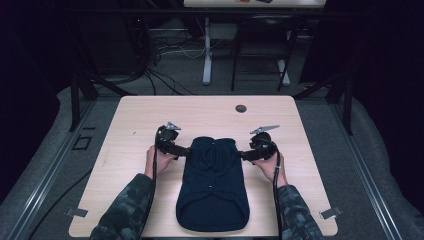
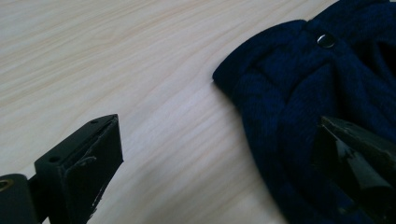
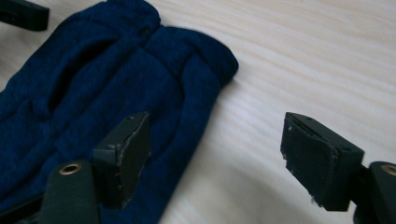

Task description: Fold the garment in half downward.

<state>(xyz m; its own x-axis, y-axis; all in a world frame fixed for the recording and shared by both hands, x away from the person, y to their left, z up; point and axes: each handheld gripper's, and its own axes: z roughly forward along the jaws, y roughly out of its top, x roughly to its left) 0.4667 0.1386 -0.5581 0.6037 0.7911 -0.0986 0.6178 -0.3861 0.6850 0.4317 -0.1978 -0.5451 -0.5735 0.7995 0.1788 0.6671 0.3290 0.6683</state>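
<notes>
Garment (image 1: 214, 182), one, dark navy knit, lying flat on the wooden counter (image 1: 130, 120) between the two grippers. Left gripper (image 1: 185, 150): jaws spread wide and released. In the left gripper view one jaw stands over bare wood, while the other hangs over the knit's edge; the fabric border runs between them, and no pad presses on it. One metal snap (image 2: 325, 40) shows on the cloth beyond the jaws. Right gripper (image 1: 245, 155): jaws parted, somewhat less than fully, nothing grasped. In the right gripper view one jaw lies over the cloth near its edge, the other over bare counter well clear of the fabric; the rounded corner of the garment sits ahead of the jaws; whether the jaw over the cloth touches it cannot be told. In the high view both grippers meet the upper sides of the garment, one at each flank. Count: two grippers, one garment, one counter, one small dark round hole (image 1: 241, 108) in the wood beyond the garment.
</notes>
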